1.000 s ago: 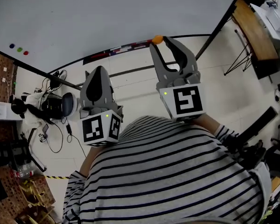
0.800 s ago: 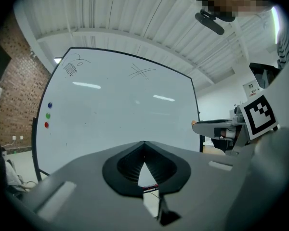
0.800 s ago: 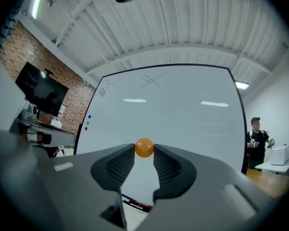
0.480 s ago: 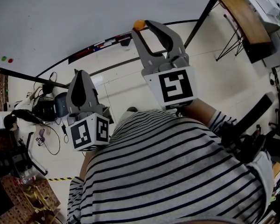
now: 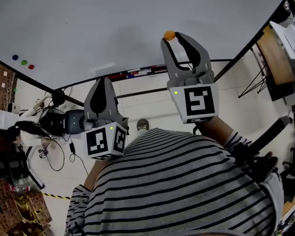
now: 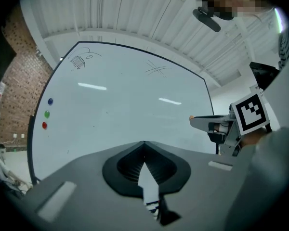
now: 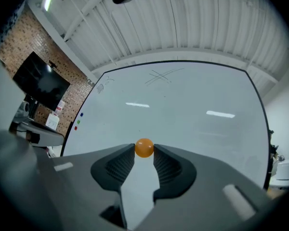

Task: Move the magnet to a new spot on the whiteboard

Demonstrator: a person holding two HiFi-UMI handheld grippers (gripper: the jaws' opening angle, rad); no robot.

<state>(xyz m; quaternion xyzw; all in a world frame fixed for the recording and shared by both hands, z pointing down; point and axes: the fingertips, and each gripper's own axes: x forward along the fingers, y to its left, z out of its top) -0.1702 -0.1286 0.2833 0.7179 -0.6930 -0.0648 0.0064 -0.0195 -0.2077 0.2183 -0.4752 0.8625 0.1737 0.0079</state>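
The large whiteboard (image 5: pixel 113 28) fills the upper part of the head view, and I see the whiteboard (image 7: pixel 183 109) ahead of the right jaws too. My right gripper (image 5: pixel 171 35) is shut on a small orange ball magnet (image 5: pixel 169 35), which is pinched between the fingertips; the same magnet (image 7: pixel 144 147) shows at the jaw tips in the right gripper view. The magnet is held in front of the board's lower middle part; whether it touches the surface I cannot tell. My left gripper (image 5: pixel 103 81) hangs lower left, shut and holding nothing. Its jaws (image 6: pixel 144 146) also point at the whiteboard (image 6: pixel 125 114).
Three small magnets, blue (image 5: pixel 14 57), green (image 5: pixel 23 62) and red (image 5: pixel 31 67), sit in a row at the board's left edge. Markers lie in the tray (image 5: pixel 132 74) under the board. Cables and gear (image 5: pixel 54 122) clutter the floor at left; a wooden table (image 5: pixel 278 48) stands at right.
The right gripper, with the orange magnet in it, has risen from the board's bottom edge onto the white surface. The left gripper stayed low and shut.
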